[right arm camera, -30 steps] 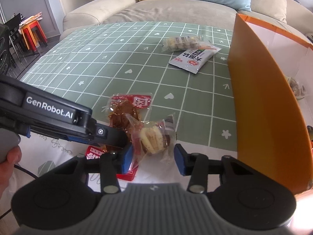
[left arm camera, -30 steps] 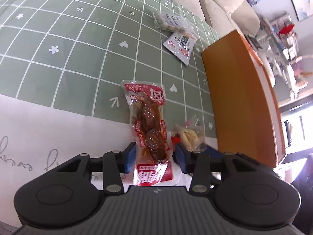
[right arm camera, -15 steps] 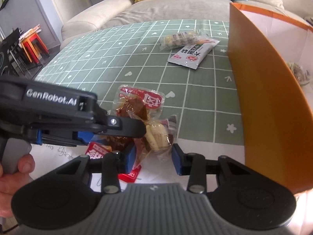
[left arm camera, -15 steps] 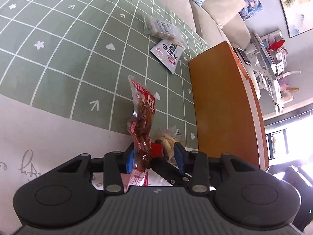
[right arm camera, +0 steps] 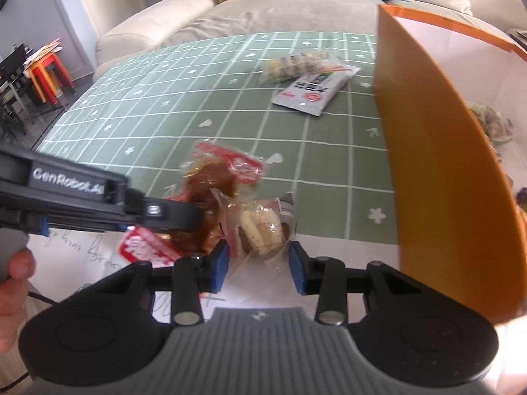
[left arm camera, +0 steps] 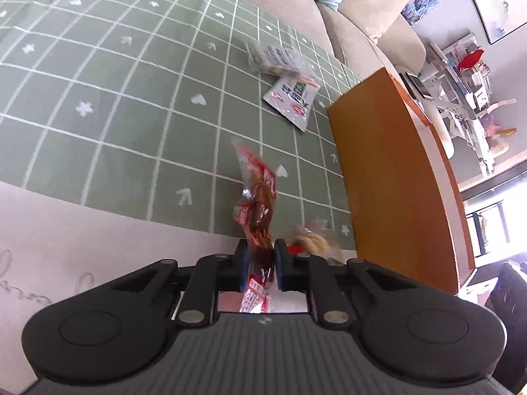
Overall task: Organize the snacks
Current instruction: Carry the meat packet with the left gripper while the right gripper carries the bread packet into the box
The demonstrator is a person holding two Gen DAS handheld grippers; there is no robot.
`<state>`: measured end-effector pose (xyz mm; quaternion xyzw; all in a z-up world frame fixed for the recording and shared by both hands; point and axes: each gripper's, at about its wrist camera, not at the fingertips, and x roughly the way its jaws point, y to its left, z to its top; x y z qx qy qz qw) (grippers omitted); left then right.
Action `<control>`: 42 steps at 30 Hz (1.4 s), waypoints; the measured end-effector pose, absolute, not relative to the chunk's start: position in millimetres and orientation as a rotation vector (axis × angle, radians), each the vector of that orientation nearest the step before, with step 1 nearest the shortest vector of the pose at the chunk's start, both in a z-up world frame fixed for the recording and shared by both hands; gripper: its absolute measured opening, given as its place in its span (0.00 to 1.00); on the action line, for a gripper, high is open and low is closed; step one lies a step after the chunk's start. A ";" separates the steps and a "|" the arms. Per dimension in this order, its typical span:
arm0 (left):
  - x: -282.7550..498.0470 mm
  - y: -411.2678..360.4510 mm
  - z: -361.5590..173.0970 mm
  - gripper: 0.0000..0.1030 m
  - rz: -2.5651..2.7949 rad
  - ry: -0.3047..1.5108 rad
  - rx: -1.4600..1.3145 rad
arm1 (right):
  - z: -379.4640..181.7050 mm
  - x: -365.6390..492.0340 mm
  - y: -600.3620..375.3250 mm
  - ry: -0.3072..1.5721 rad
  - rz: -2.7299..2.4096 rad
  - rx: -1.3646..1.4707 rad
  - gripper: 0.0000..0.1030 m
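In your right wrist view, the meat packet (right arm camera: 210,177) sits at centre frame with the pastry packet (right arm camera: 263,227) just right of it, overlapping. Above them, in the upper middle, the flat sachet (right arm camera: 313,90) lies on the bench (right arm camera: 131,108), the biscuit roll (right arm camera: 296,62) touching its upper left edge. The box (right arm camera: 438,164) stands along the right side.

Green tablecloth (left arm camera: 138,105) (white grid), orange box (right arm camera: 425,171)

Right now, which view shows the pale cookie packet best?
The right wrist view: the cookie packet sits whole between the right gripper's fingers. The left wrist view shows only a blurred corner behind a finger.
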<state>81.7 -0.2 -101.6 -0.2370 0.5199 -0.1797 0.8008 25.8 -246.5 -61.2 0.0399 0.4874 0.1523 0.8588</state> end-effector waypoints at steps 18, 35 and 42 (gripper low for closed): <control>66.9 -16.7 -65.4 0.15 -0.391 1.012 -0.343 | -36.6 18.2 -240.7 0.951 0.337 0.045 0.35; 81.1 -83.2 17.8 0.14 -0.473 0.911 -0.205 | 54.4 19.0 -298.4 0.754 0.251 0.086 0.34; 96.4 -142.7 33.2 0.14 -0.583 0.888 -0.152 | 64.0 28.7 -348.3 0.754 0.148 0.062 0.34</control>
